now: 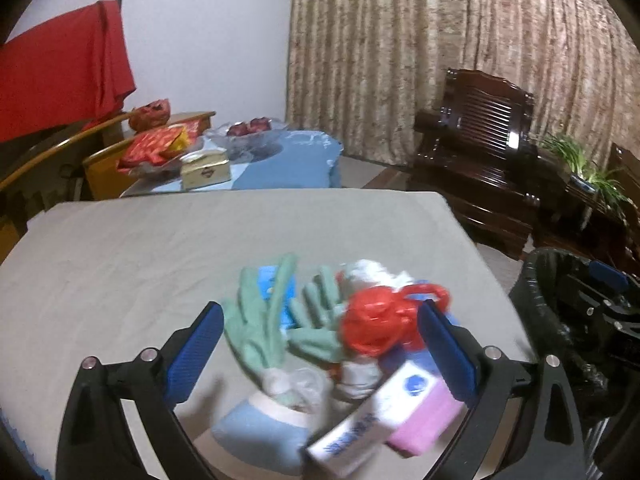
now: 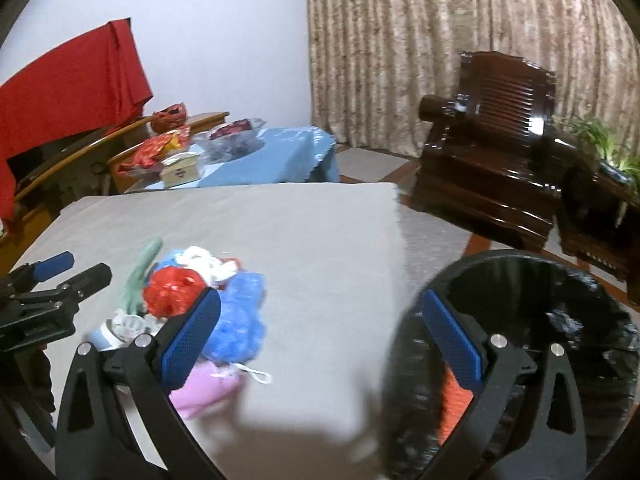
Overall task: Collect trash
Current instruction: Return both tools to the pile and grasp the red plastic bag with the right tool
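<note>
Trash lies heaped on the desk between the wide-spread left hand-held gripper. The right hand-held gripper, also wide and empty, hangs beside the bin.

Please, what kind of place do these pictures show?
Most likely a living room in a home. A carved dark wooden armchair stands before long patterned curtains, and a side table with a blue cloth carries a glass fruit bowl and snack packets.
</note>
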Demonstrator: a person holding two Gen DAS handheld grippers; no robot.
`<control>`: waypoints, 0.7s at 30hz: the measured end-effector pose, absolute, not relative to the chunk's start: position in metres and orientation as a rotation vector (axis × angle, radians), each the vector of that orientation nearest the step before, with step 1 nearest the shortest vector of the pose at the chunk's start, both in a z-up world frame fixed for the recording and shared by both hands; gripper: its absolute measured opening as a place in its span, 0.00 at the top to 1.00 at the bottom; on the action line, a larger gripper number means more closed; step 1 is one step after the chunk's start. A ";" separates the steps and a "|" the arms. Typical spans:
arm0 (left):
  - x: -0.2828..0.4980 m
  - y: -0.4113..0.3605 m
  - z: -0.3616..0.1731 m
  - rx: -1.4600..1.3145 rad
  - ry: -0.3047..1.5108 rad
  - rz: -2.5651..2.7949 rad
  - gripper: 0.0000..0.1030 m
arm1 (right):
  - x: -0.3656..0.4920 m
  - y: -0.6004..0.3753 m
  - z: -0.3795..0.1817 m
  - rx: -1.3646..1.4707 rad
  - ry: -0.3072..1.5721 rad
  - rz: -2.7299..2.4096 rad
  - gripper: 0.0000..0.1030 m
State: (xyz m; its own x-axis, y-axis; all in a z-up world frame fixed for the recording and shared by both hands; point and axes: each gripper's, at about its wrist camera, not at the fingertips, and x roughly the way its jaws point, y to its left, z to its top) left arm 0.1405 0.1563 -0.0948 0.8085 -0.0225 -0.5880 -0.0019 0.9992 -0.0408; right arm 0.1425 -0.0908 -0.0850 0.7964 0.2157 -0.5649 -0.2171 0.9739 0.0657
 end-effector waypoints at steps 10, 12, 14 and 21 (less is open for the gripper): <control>0.144 0.192 -0.113 -0.073 0.660 0.022 0.08 | 0.159 -0.031 -0.100 -0.024 0.628 0.326 0.05; 0.143 0.198 -0.113 -0.075 0.660 0.030 0.08 | 0.160 -0.020 -0.103 -0.028 0.631 0.346 0.05; 0.144 0.204 -0.113 -0.074 0.658 0.037 0.08 | 0.163 -0.009 -0.106 -0.045 0.632 0.365 0.05; 0.146 0.218 -0.116 -0.083 0.662 0.053 0.08 | 0.173 0.020 -0.120 -0.093 0.651 0.399 0.06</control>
State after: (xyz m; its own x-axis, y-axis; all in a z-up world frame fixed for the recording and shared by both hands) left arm 0.1458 0.2183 -0.1163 0.7873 0.0224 -0.6161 -0.0756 0.9953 -0.0604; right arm 0.1731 0.0196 -0.1203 0.7227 0.3323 -0.6061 -0.3897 0.9201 0.0398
